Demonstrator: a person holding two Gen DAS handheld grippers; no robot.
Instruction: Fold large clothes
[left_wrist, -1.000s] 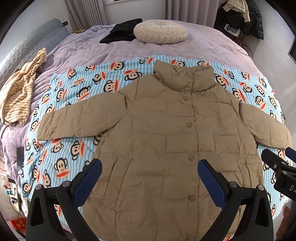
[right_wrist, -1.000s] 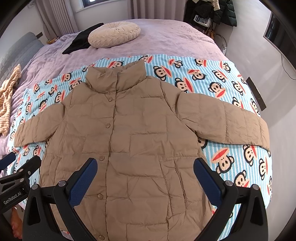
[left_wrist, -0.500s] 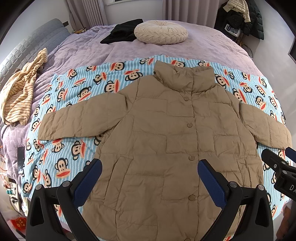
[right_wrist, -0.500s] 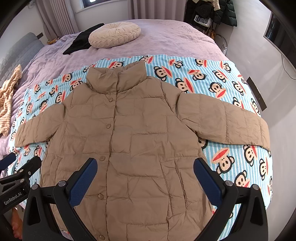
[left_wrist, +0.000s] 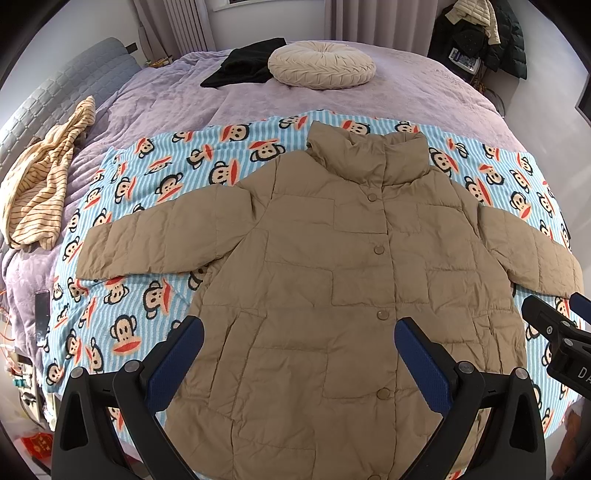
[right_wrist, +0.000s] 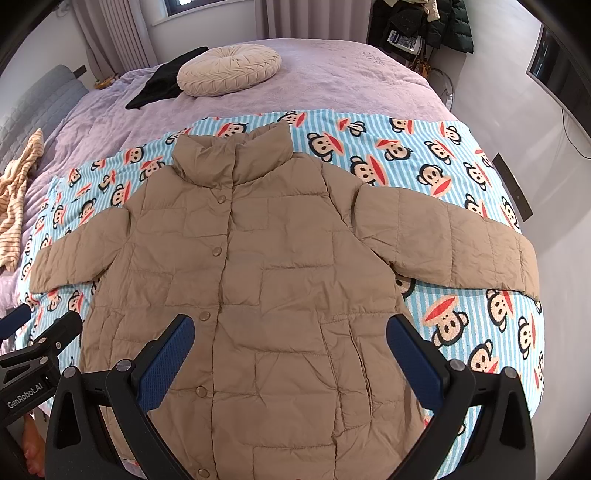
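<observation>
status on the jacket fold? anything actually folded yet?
Done: only the layout. The tan puffer jacket lies flat, front up and snapped shut, both sleeves spread on the monkey-print blanket. In hand: nothing; the left tool and right tool hover open above the hem. Left: every fold, sleeves in first, probably.

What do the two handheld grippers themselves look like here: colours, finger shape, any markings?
Both match: the left gripper and right gripper have black plastic frames with triangular cut-outs and silver pivot screws, and two long fingers faced with textured blue pads. White lettering reading GenRobot.AI marks the left gripper's side in the right wrist view. No cables or sleeves are visible.
</observation>
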